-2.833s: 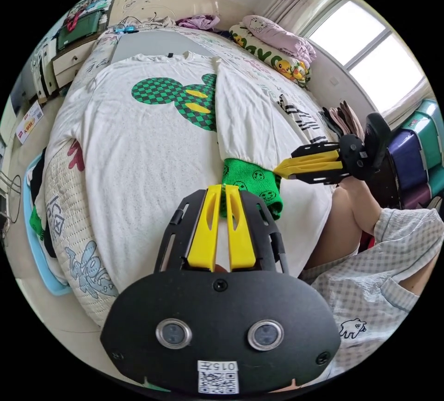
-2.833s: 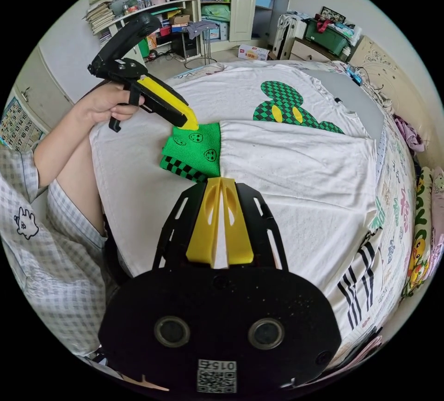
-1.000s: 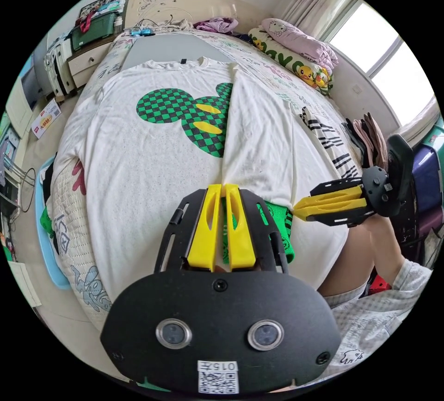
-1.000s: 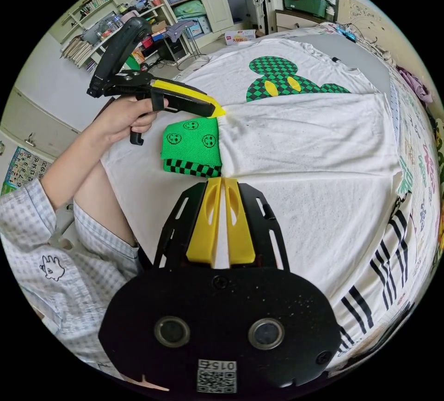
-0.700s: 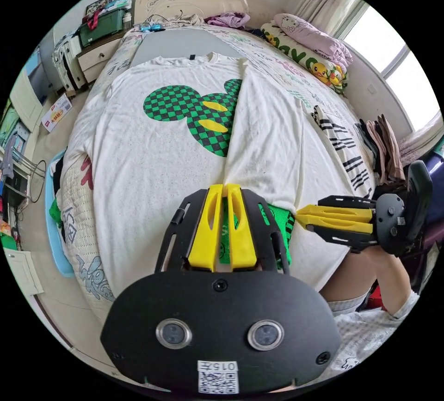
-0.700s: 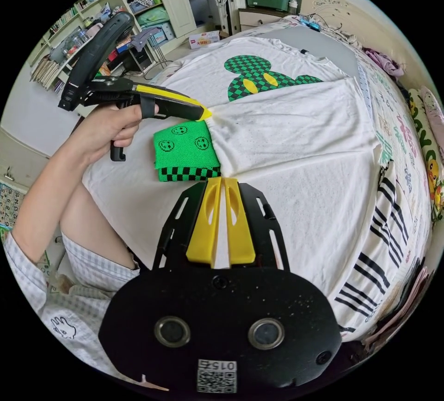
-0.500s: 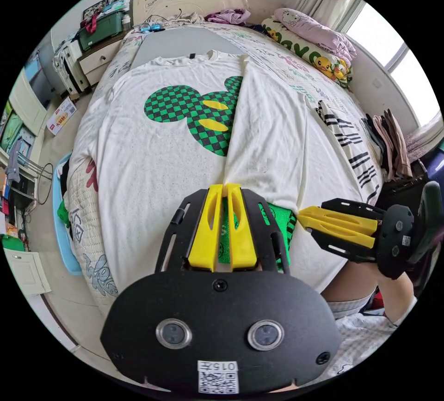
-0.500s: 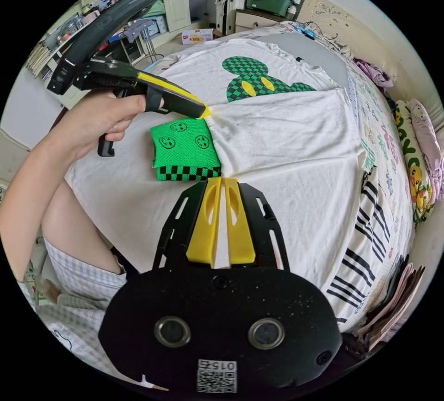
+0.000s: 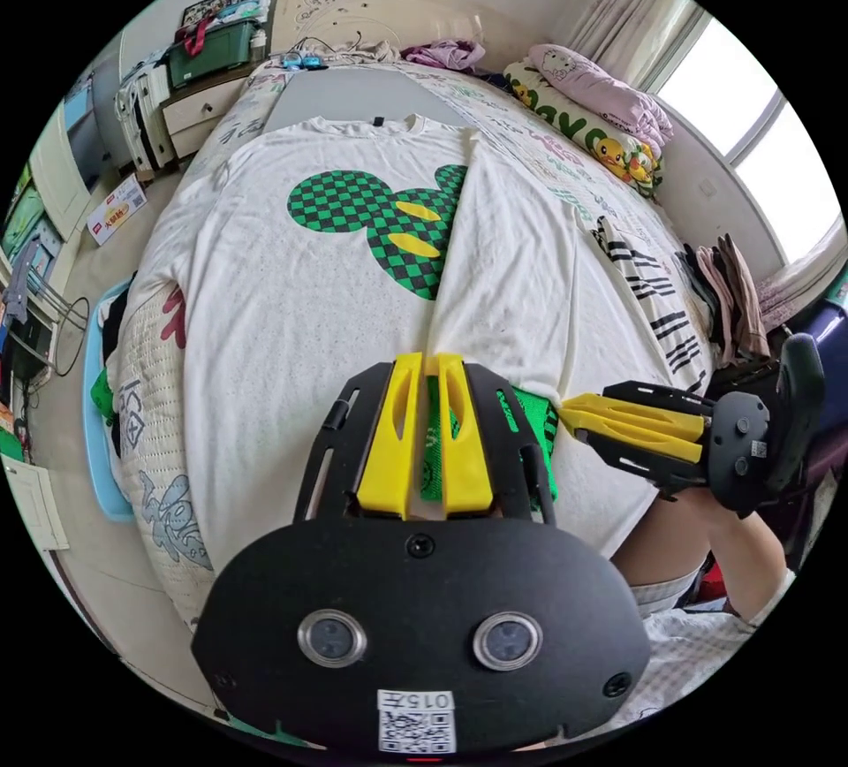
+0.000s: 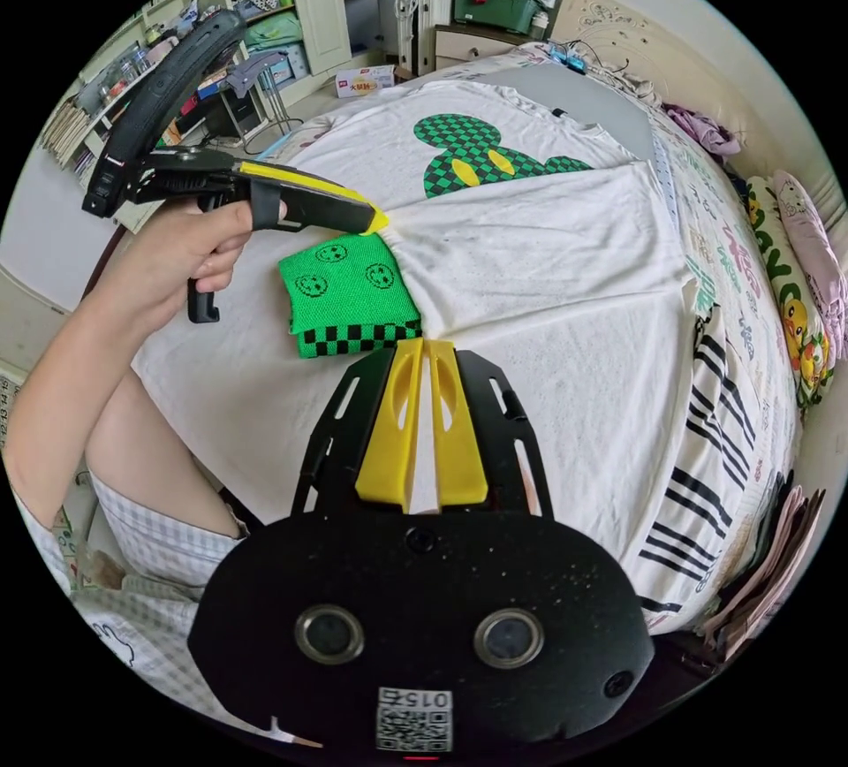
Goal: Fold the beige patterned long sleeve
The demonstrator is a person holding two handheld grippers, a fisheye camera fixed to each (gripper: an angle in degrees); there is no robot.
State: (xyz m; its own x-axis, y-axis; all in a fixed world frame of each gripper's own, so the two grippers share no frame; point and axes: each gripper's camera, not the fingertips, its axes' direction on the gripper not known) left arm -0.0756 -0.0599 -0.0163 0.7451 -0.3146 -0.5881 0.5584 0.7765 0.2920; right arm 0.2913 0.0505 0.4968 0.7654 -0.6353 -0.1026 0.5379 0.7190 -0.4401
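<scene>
Shirt (image 9: 291, 290) lies flat across the bed (image 9: 155, 413), chest print up, one sleeve (image 10: 548, 272) folded over its front. Left tongs (image 10: 378, 223) and right tongs (image 10: 422, 350) are both clenched on that sleeve's edges, right beside its green cuff (image 10: 349, 294).

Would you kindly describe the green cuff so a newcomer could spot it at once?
Find the cream shirt spread over the bed. Its folded-in sleeve ends in the green cuff, between both grippers' tips. It alone is bright green with smiley faces and a checked edge.
</scene>
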